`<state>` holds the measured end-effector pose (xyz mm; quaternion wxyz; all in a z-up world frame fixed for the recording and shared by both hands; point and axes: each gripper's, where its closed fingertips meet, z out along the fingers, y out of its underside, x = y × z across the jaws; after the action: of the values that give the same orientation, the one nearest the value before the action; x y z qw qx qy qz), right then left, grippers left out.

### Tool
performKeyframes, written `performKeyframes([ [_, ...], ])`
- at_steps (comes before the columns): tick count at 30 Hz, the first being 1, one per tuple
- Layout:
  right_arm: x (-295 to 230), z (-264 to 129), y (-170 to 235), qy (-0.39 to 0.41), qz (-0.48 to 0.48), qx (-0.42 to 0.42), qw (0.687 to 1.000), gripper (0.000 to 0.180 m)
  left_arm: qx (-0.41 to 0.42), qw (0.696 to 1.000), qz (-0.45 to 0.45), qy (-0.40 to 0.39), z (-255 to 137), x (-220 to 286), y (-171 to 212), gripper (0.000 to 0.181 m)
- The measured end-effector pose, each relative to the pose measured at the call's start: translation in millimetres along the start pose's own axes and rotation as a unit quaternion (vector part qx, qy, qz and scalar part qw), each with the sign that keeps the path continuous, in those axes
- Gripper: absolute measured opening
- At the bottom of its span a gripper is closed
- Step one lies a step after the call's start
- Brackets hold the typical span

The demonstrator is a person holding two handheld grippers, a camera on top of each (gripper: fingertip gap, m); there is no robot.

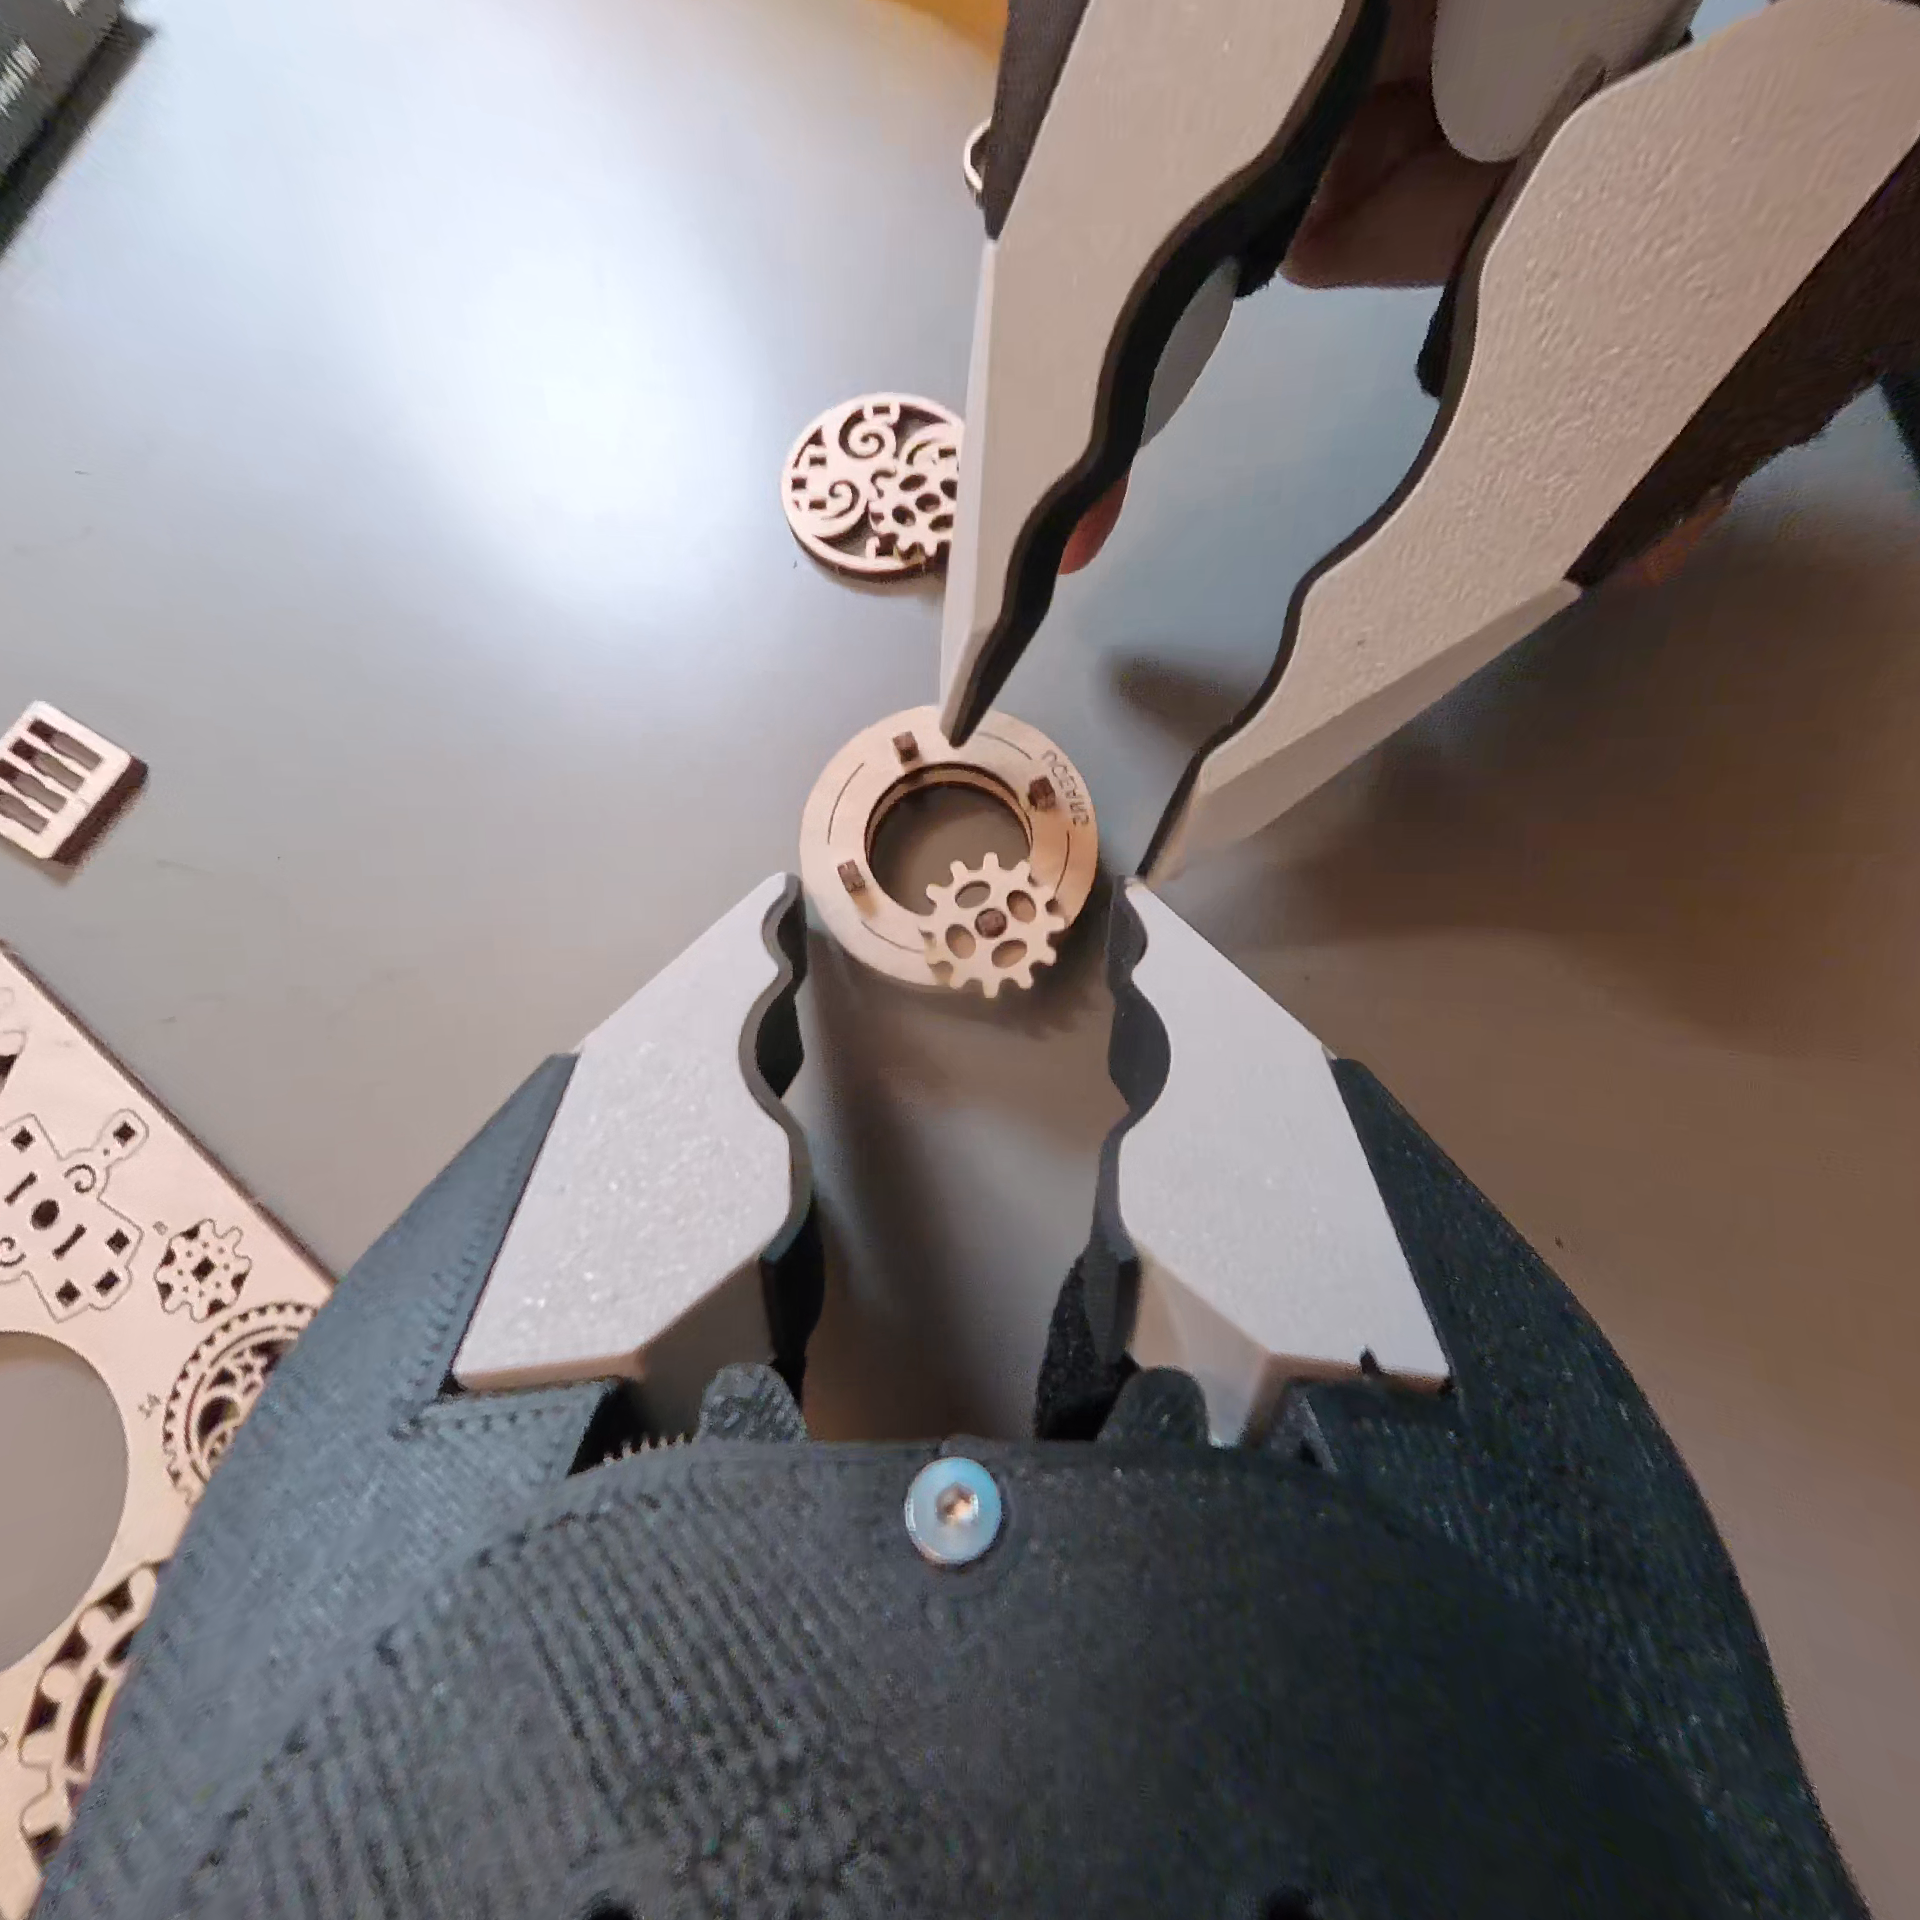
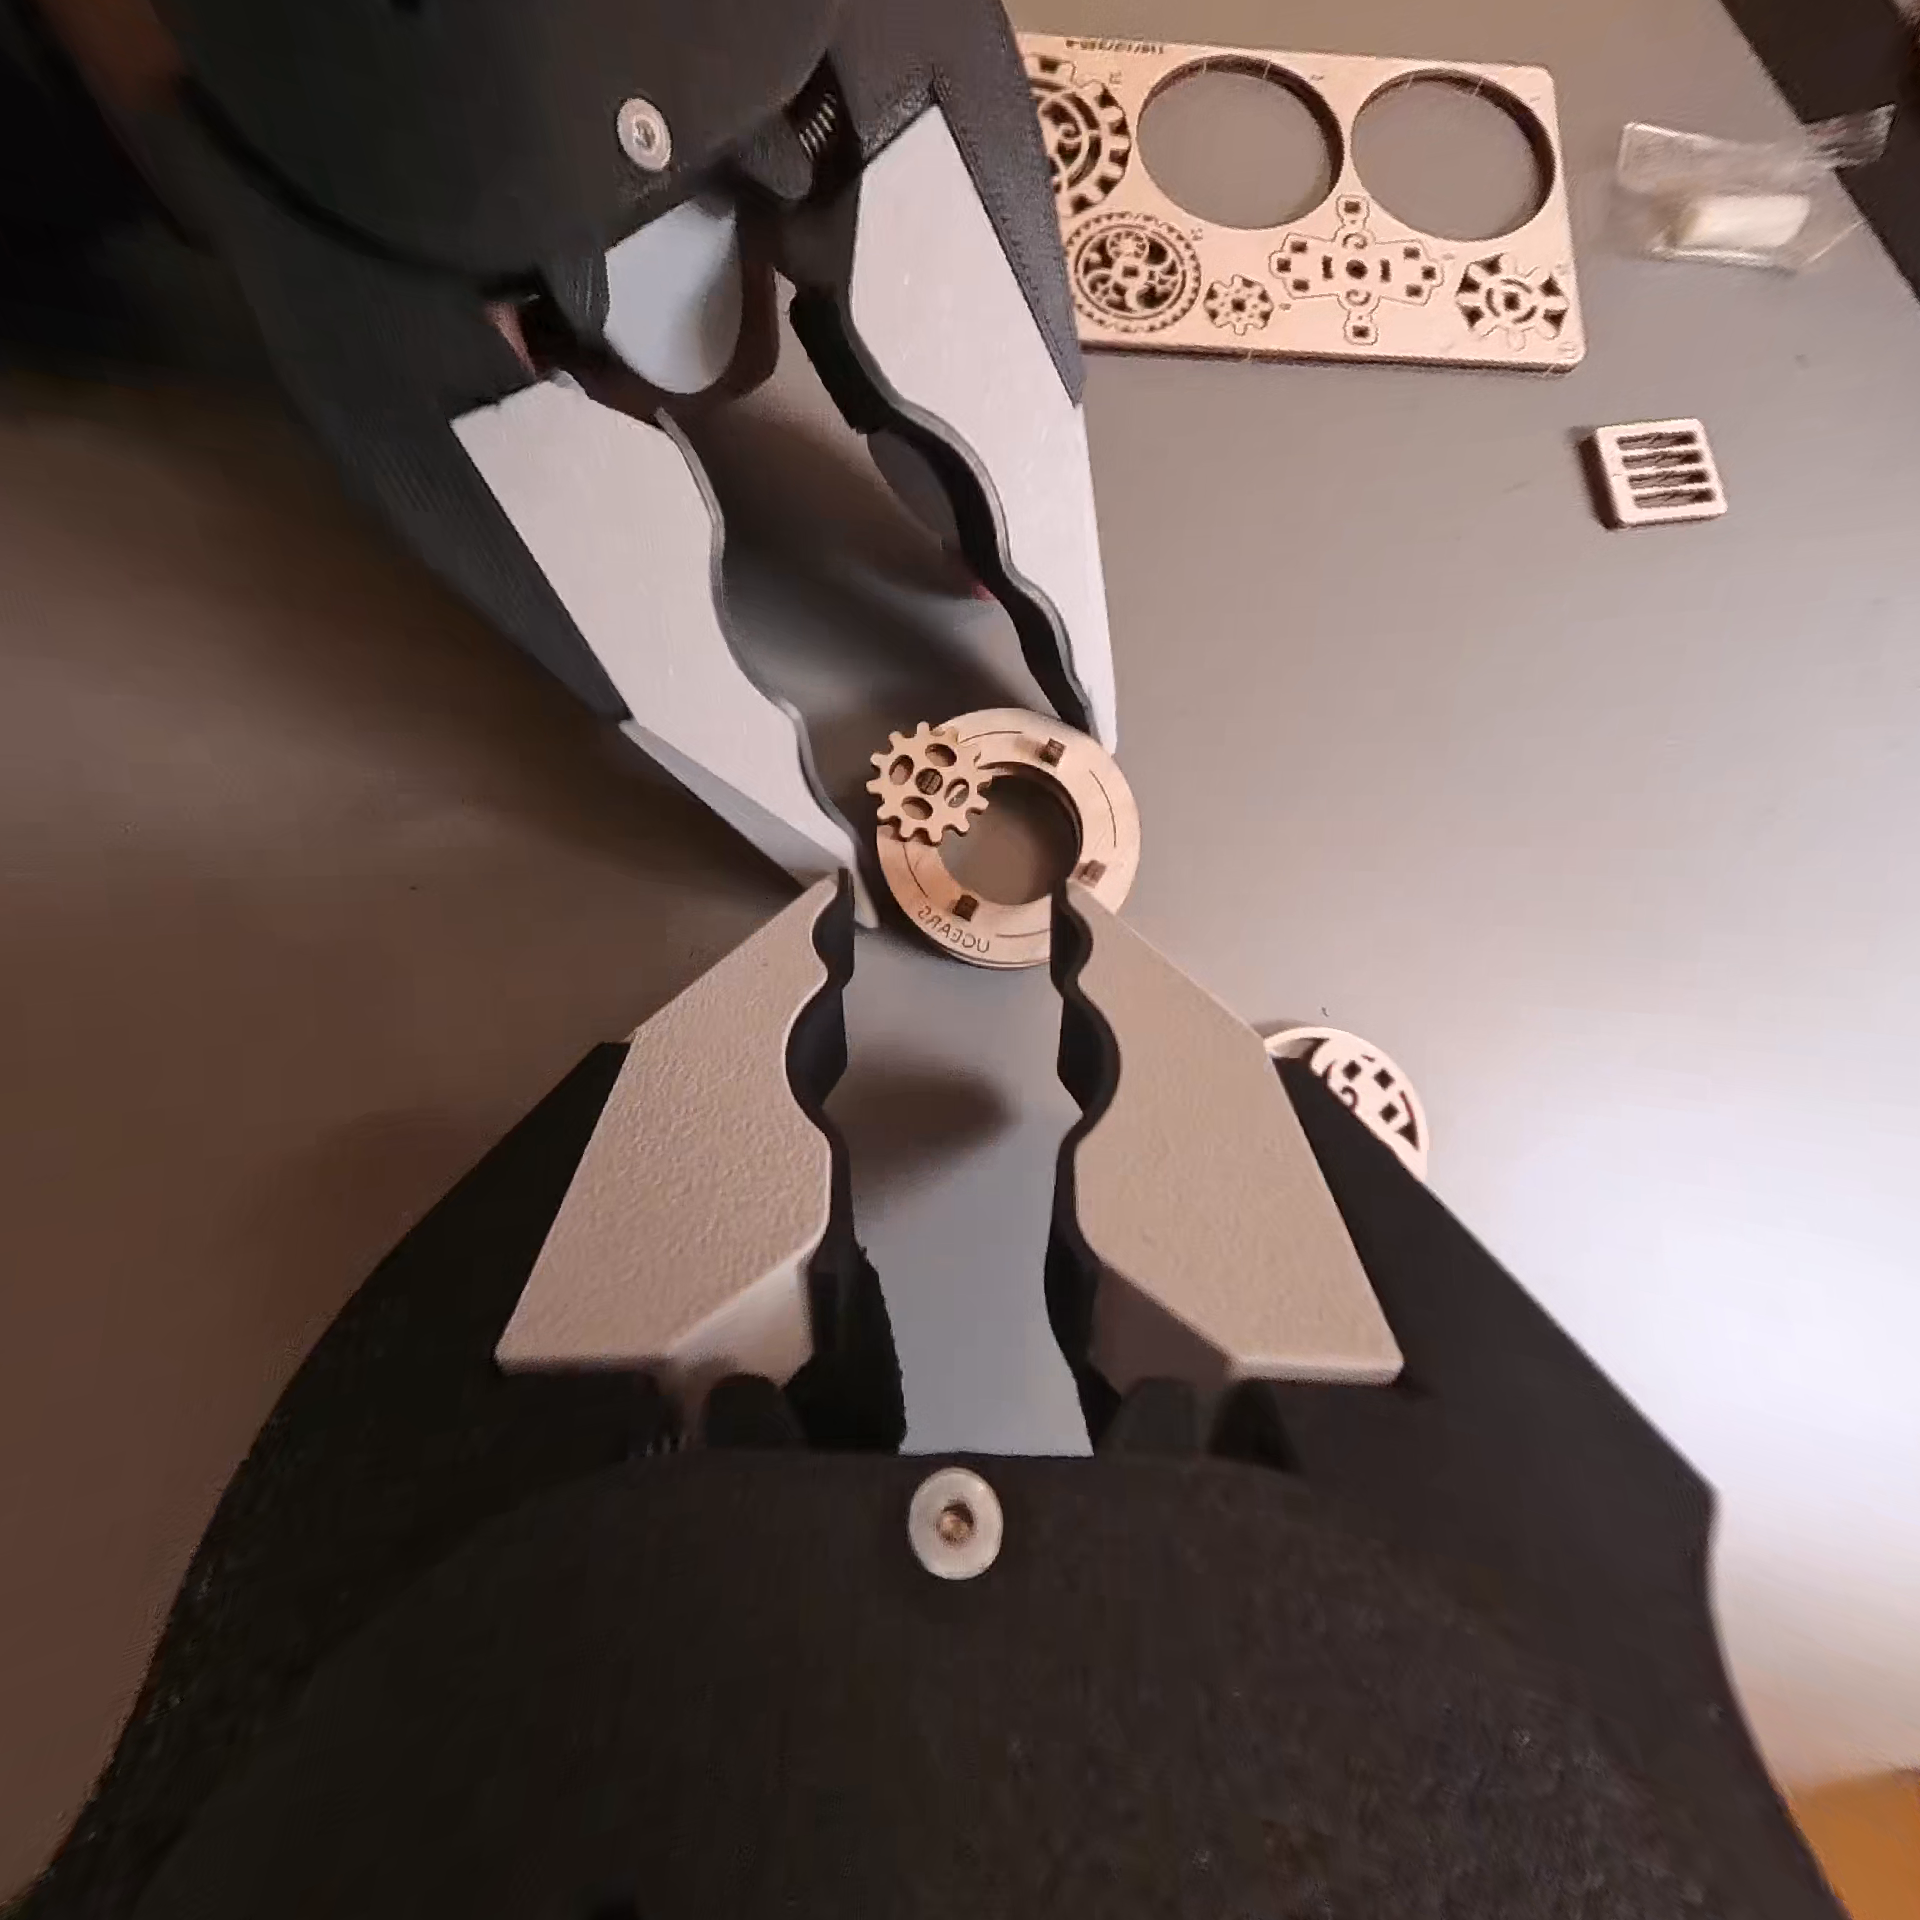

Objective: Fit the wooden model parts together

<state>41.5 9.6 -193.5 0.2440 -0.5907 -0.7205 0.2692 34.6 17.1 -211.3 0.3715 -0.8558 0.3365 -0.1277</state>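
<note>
The wooden ring point(image 1: 948, 844) is lying flat on the grey table point(image 1: 468, 436), with a small wooden gear point(image 1: 994, 928) sitting on its rim at the ring's 5 o'clock in the left wrist view; the ring's round centre hole is holding nothing, only table showing through it. The left gripper point(image 1: 961, 899) is standing spread, its two tips flanking the near edge of the ring without clearly pinching it. The right gripper point(image 2: 956, 902) is also standing spread, one tip point(image 1: 961, 717) resting on the ring's far rim at 12 o'clock and the other coming down just beside the ring at 3 o'clock. Whether either tool is actually pressing the wood is hard to tell. A carved round disc point(image 1: 873, 483) is lying at 12 o'clock beyond the ring, partly hidden behind the right gripper's finger. A small slatted wooden piece point(image 1: 62, 779) is sitting at 9 o'clock, cut off by the frame edge. The wooden parts sheet point(image 2: 1340, 208), with two empty round cut-outs and several uncut pieces, is lying at 1 o'clock in the right wrist view; a clear plastic packet point(image 2: 1725, 197) next to it is blurred. Open table is stretching toward 10 o'clock in the left wrist view and 3 o'clock in the right.
</note>
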Motion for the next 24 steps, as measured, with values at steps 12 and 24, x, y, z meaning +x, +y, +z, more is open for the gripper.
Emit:
performKeyframes([
  [12, 23.1, -22.9, 13.8, 0.032, -0.033, -0.015, 0.999, 0.034, -0.017, 0.996, -0.023, 0.087, -24.2, 8.6, 17.9, 0.055],
  [24, 61.1, -21.1, 43.9, 0.072, 0.016, -0.050, 0.996, 0.031, 0.030, 0.998, 0.002, 0.049, -6.8, 4.3, -2.9, 0.067],
])
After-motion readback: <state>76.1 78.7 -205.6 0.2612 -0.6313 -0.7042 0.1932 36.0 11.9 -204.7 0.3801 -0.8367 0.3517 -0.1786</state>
